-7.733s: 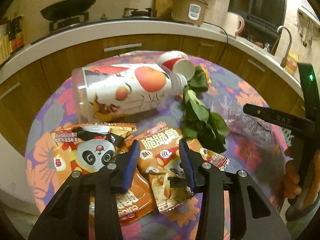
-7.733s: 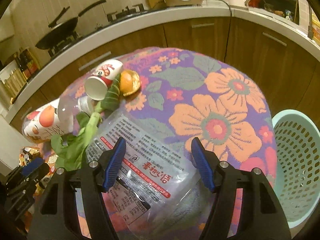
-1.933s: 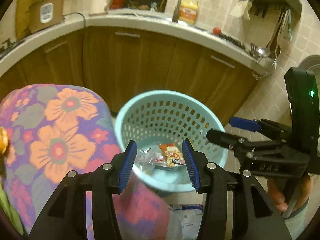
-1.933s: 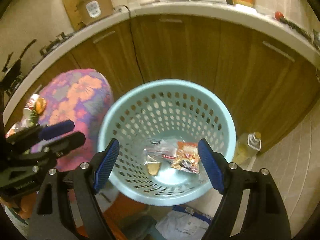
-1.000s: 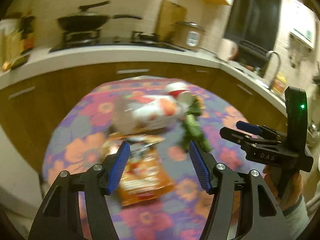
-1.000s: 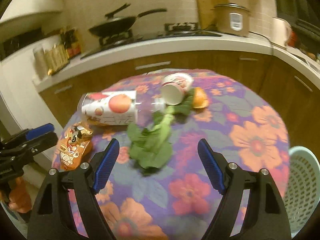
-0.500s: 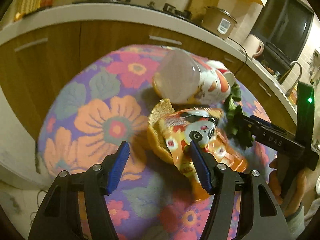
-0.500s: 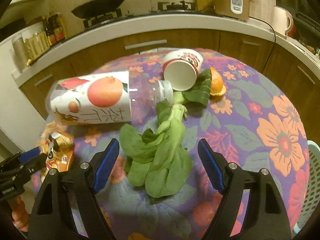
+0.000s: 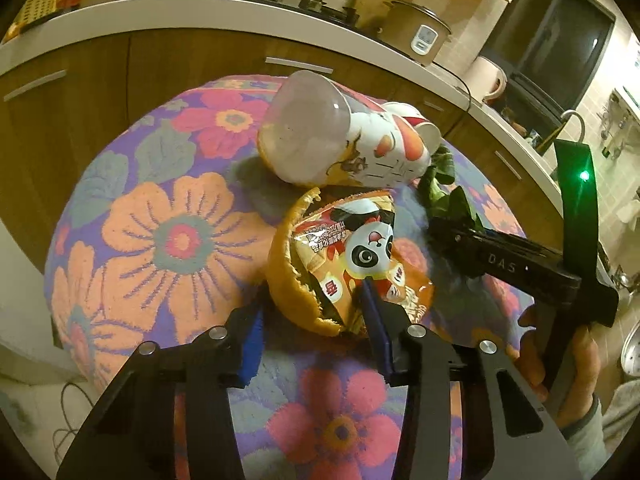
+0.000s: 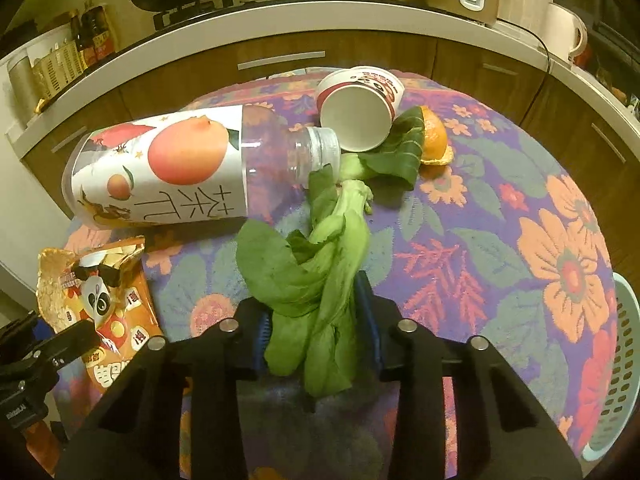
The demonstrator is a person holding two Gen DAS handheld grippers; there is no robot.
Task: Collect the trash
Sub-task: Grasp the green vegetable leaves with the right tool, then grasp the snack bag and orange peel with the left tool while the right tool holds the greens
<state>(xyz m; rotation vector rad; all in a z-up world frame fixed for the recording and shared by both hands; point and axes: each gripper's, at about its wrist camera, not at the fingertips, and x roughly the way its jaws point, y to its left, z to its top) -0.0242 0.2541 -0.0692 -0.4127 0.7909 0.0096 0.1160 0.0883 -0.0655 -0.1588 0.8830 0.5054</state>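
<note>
The round table under a purple cloth with orange and pink flowers [image 10: 500, 208] carries what trash is left, and the pale blue perforated plastic basket [image 10: 624, 364] stands just off its right edge. Largest on the cloth is the clear plastic bottle with a peach-print label [image 10: 168, 172], lying on its side toward the far left edge, its open neck pointing at the red and white paper cup [image 10: 360, 108], which lies tipped over near the far edge. An orange peel piece [image 10: 434, 136] sits just beside the cup.

Both pairs of jaws have just been closing, and each now has something between them. A second ago both tools were still wide and above the table; now they are down on the cloth. The right gripper [image 10: 316, 336] has narrowed onto the bunch of limp green leafy vegetable [image 10: 316, 272] in the middle of the table, leaves bulging between its blue pads, so it looks gripped. The left gripper [image 9: 310, 320], near the left edge, is closing around the orange panda-print snack bag [image 9: 360, 264] and the curled orange peel shell [image 9: 288, 280] under it; one blue pad presses the bag, the other stands just beside the peel, and I cannot tell whether it touches.

My judgement: two more pieces are about to be lifted and carried to the basket, leaving bottle, cup and the small peel
</note>
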